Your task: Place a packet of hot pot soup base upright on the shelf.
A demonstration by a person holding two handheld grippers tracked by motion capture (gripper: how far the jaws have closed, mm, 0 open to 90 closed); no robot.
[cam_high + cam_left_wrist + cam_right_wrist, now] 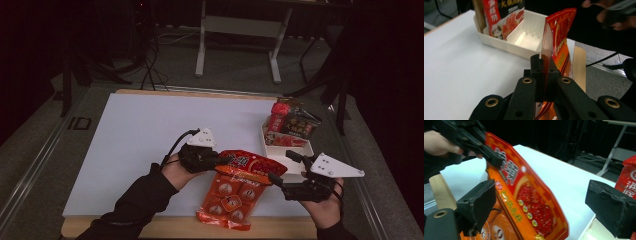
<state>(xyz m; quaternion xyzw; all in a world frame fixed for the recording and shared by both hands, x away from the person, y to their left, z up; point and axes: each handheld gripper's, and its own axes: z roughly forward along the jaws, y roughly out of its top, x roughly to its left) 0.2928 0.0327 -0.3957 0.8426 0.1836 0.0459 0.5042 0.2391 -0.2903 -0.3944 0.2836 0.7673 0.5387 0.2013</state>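
One red-orange snack pouch at bench 6 o'clock, light, floppy, slick; left gripper clamped on top edge, best hold. Right gripper jaws apart around it.

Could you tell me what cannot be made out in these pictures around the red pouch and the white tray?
- Red pouch: in the left gripper view the left gripper, shut on it, covers its lower part.
- Right gripper: jaws wide apart around the pouch; whether a pad touches it is unclear in the right gripper view.
- White tray: packets' print is too small in the high view, and cut by the top edge in the left gripper view.
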